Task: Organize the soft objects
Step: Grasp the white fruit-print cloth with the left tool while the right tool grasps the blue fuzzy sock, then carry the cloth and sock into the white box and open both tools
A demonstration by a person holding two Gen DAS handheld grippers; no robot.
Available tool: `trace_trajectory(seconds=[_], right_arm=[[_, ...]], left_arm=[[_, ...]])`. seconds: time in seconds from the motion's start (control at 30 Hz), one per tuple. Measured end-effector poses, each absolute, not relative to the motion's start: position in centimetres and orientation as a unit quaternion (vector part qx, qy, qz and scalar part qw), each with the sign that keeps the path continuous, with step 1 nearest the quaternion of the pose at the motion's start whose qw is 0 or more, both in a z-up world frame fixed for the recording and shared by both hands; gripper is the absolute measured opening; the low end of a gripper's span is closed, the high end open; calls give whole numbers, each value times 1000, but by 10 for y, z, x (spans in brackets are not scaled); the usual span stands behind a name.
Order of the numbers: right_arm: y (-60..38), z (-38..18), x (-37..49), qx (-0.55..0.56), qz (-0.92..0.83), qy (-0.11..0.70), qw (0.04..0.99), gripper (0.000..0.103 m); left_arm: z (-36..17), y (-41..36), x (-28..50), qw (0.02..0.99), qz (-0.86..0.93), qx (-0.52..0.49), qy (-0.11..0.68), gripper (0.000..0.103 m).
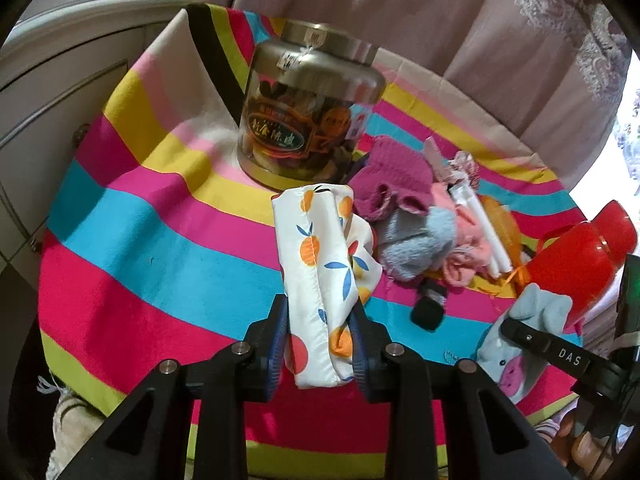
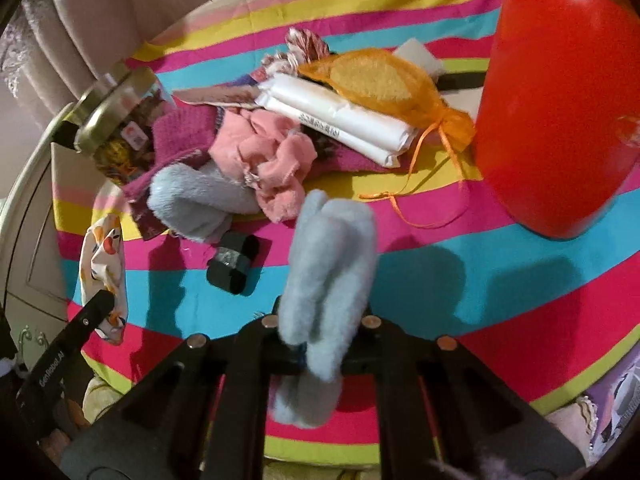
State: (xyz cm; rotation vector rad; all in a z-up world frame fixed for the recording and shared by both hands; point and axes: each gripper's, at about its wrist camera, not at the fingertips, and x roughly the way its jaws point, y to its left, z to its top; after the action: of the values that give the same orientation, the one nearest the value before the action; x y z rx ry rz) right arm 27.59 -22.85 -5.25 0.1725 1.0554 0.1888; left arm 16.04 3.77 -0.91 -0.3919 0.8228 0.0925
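Left tool (image 1: 320,336) clenched on orange-print cloth (image 1: 320,264), right tool (image 2: 320,344) clenched on fluffy blue sock (image 2: 328,264), both lifted over striped desk (image 1: 160,240); risk of slippery cloth sliding out or dangling ends snagging sock pile (image 2: 256,160).

Striped cloth (image 1: 132,248) covers the table. Glass jar (image 1: 304,108) with a metal lid stands far; red container (image 2: 560,112) right. Curtain (image 1: 440,20) behind.
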Motion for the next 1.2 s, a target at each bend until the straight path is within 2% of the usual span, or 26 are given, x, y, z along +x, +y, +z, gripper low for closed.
trace_trajectory(seconds=[0.53,1.2], right_arm=[[-283,0,218,95,72,449,885,12],[-435,14,150,122,-34,434,892,12]], left_arm=[[24,-14,127,900,-21,-196,388,30],[48,-162,105,887,-176,-133,405,30]])
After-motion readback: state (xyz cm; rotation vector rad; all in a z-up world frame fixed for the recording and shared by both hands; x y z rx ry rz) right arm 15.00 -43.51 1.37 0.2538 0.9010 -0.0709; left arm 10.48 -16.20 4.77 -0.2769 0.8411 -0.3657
